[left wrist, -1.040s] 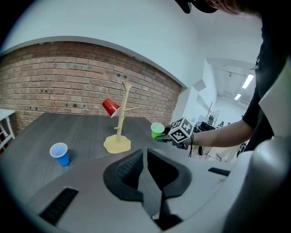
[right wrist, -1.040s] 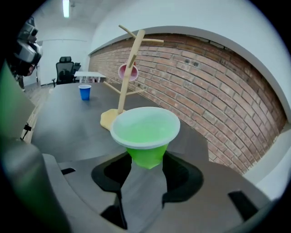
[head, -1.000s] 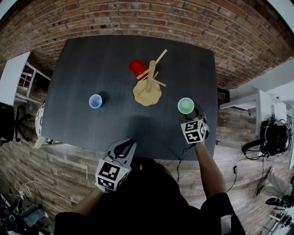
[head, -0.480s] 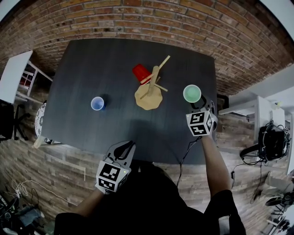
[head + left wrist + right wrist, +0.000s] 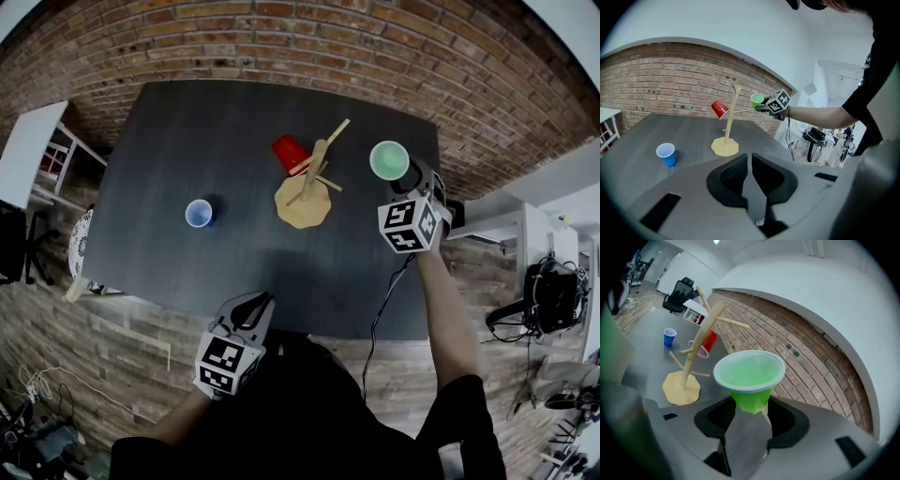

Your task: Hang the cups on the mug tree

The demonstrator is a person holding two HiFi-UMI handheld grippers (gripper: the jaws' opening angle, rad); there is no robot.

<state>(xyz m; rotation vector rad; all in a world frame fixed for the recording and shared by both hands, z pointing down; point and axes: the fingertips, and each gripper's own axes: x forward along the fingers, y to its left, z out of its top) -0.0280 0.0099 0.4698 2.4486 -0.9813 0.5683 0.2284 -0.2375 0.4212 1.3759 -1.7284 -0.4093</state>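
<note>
Right gripper view, entries:

1. Green cup (image 5: 749,376): upright, mouth up, nothing visible inside. Its narrow foot is clamped between the wide-set jaws of the right gripper (image 5: 750,411). It is held in the air to the right of the tree, about level with the tree's top and clear of the table (image 5: 169,141).
2. Tree (image 5: 314,173): wood, on a flat base, mid-table. Thin pegs slant upward, and several are bare.
3. Red cup (image 5: 291,152): hung mouth-down on a peg, on the side away from the green cup.
4. Blue cup (image 5: 198,213): stands on the table, well left of the tree.
5. Left gripper (image 5: 258,302): jaws together, empty, at the near table edge.

Hazards, as judged:

- Slip. The grip takes only the tapered foot of a thin plastic cup, so rolling it mouth-down for a peg could let it slide out or twist in the pads.
- Crush. Squeezing harder to stop a slip could buckle the foot.
- Missed peg. The pegs are slim and angled, so a rim that meets a tip off-centre would skid past, and the cup would fall on release.
- Tipped tree. It looks light and the left gripper is not steadying it, so a sideways push on a peg could shift or topple it.
- Lost red cup. A jolt to the tree could shake it off its peg.
</note>
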